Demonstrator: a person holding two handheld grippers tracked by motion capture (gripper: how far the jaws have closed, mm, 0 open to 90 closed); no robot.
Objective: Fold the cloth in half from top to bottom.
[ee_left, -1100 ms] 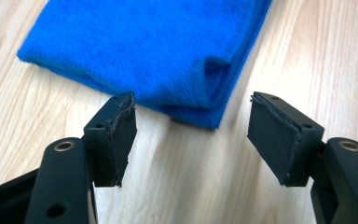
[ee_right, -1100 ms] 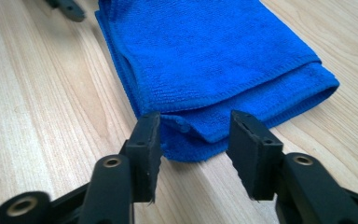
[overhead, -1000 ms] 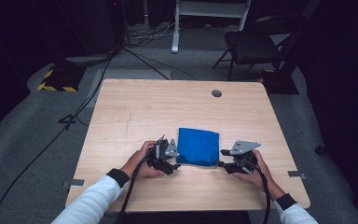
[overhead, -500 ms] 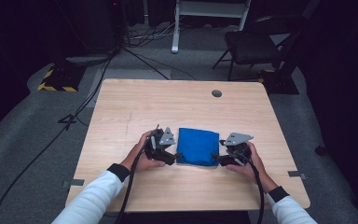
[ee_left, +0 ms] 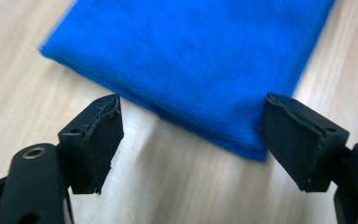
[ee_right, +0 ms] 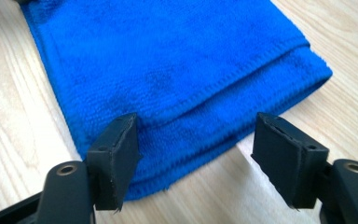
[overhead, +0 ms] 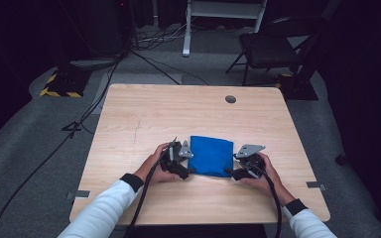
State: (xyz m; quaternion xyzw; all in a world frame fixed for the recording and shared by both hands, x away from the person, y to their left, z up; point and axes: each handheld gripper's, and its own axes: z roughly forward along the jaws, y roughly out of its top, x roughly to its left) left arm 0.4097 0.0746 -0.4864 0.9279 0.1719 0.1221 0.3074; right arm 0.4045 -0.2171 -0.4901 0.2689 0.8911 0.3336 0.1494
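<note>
A folded blue cloth [overhead: 210,155] lies flat on the wooden table [overhead: 144,116], near its front edge. My left gripper [overhead: 184,167] sits at the cloth's left side, low at the near corner, open. In the left gripper view the cloth [ee_left: 200,60] has its folded edge just beyond the two spread jaws, with nothing between them. My right gripper [overhead: 232,172] is at the cloth's right near corner, open too. In the right gripper view the cloth [ee_right: 168,70] shows stitched layered hems, and the left pad [ee_right: 119,154] overlaps the cloth's edge.
A round grommet hole [overhead: 230,99] is in the table's far right part. Beyond the table stand a black chair [overhead: 278,47], a white desk frame [overhead: 223,15] and cables [overhead: 94,99] on the grey floor. A yellow-black striped base [overhead: 59,87] sits at far left.
Both grippers have closed in on the cloth from either side, moving slightly forward to its near corners. The cloth has stayed in place.
</note>
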